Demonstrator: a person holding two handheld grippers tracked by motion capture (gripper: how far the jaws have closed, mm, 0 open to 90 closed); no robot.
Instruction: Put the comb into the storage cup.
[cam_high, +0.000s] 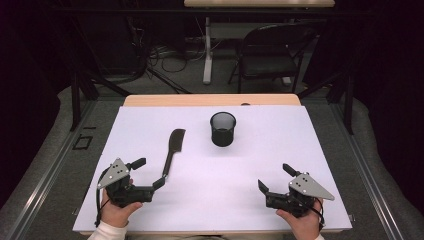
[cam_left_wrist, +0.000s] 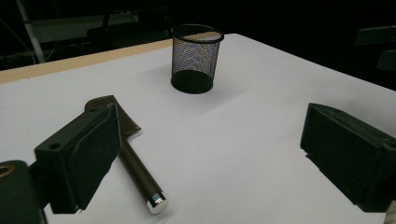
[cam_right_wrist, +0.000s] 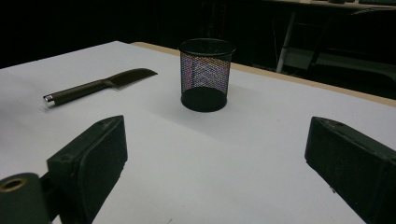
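Presently the knife is seen lying flat on the white table, left of centre in the high view, blade toward the top of the frame and handle end toward the lower left. The mesh cup stands upright near the top centre, well apart from the knife. The left gripper is held with its jaws spread wide and nothing between the pads; one jaw tip sits just beside the handle end. In the left gripper view the handle with its shiny cap is seen passing beneath the left-hand jaw rather than between the two. The right gripper rests at the lower right, jaws likewise wide and empty, with the cup ahead of it and the knife at the upper left of its view. The step in hand is judged to be the pick-up of the knife by its handle. For a sound grasp the left gripper should be shifted so that the handle lies between the pads, lowered close to the table, and closed across the handle, clear of the blade.
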